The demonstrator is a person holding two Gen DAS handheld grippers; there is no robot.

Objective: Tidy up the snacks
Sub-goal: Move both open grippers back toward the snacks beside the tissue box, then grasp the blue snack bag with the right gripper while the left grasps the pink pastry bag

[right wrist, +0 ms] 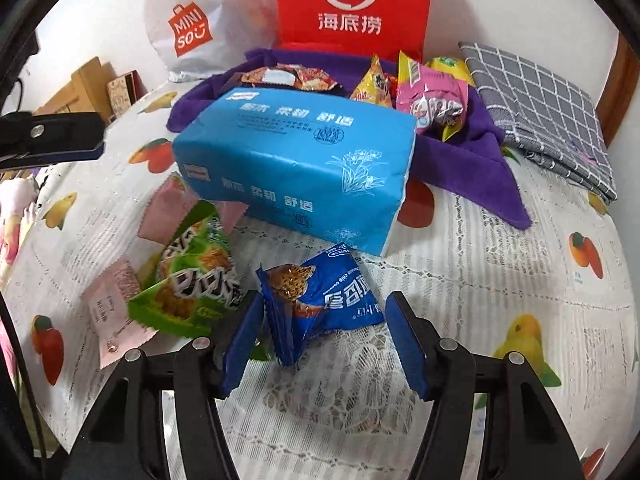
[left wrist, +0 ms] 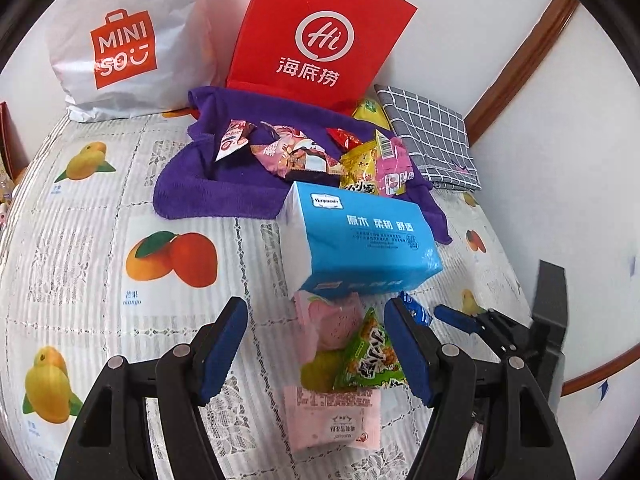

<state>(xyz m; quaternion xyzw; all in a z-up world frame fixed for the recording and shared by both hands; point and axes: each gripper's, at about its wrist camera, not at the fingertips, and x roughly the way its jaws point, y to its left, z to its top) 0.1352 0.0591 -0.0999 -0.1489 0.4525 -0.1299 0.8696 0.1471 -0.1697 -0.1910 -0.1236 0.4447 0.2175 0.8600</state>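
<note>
In the left wrist view my left gripper (left wrist: pixel 316 344) is open above a green snack packet (left wrist: pixel 370 356), with a pink packet (left wrist: pixel 334 322) behind it and a pale pink packet (left wrist: pixel 332 416) in front. In the right wrist view my right gripper (right wrist: pixel 324 336) is open around a blue cookie packet (right wrist: pixel 320 296) lying on the tablecloth; the jaws stand apart from it. The green packet (right wrist: pixel 192 280) lies to its left. Several snacks (left wrist: pixel 312 152) sit piled on a purple towel (left wrist: pixel 208 192) behind a blue tissue pack (left wrist: pixel 356 240). The right gripper's fingers (left wrist: pixel 456 318) show at the left view's right side.
A red Haidilao bag (left wrist: pixel 316 36) and a white Miniso bag (left wrist: pixel 128 40) stand against the wall at the back. A folded grey checked cloth (left wrist: pixel 432 136) lies at the back right. The fruit-print tablecloth (left wrist: pixel 120 200) covers the table. Boxes (right wrist: pixel 100 88) stand at the far left.
</note>
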